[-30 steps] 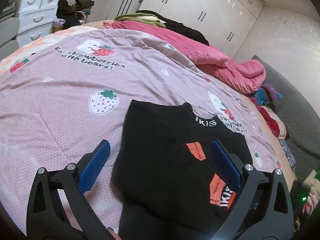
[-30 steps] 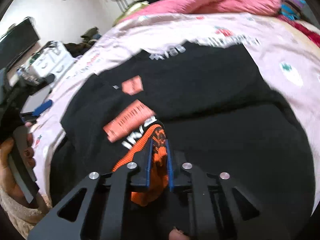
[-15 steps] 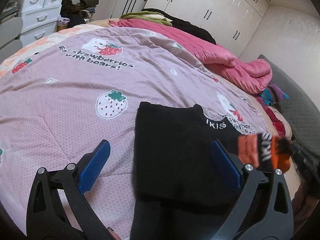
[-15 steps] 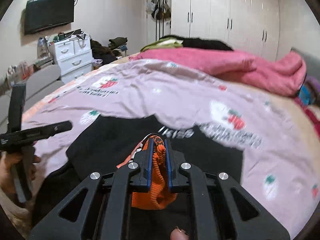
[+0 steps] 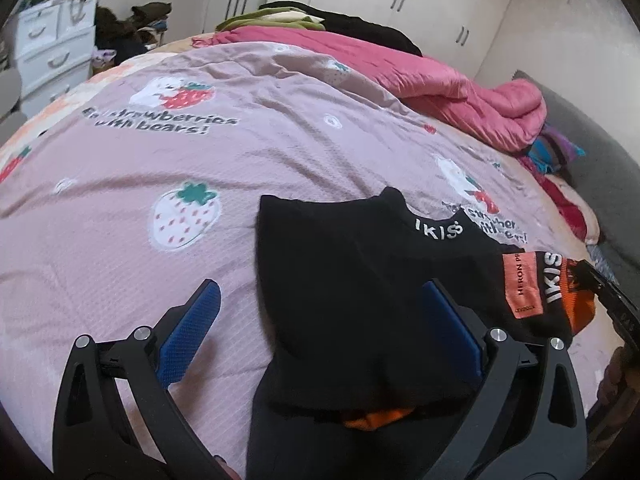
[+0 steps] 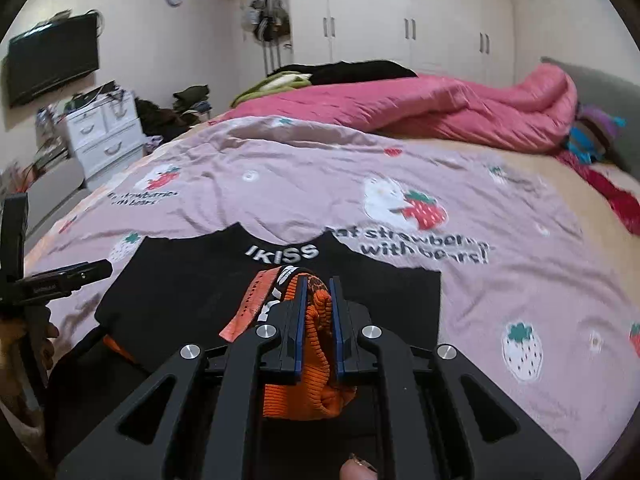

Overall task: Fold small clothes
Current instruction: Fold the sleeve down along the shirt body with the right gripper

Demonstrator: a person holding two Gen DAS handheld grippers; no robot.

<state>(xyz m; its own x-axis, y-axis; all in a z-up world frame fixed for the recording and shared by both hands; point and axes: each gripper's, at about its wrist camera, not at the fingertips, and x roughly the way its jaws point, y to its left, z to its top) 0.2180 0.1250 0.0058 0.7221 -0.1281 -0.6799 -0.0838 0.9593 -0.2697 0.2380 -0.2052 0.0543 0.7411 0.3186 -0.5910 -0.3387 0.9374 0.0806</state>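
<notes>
Black sweater (image 5: 344, 280) on bedspread (image 5: 240, 152), right gripper (image 6: 318, 300) jaws pinching its orange cuff (image 6: 316, 344), left gripper (image 5: 320, 320) jaws spread.

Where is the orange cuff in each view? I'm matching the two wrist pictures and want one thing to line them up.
Left wrist: the orange cuff sits at the far right edge, beside the orange label.
Right wrist: the cuff is low in the centre, pinched in the right gripper.
Shared landmark: the white IKISS lettering on the black top's collar.
</notes>
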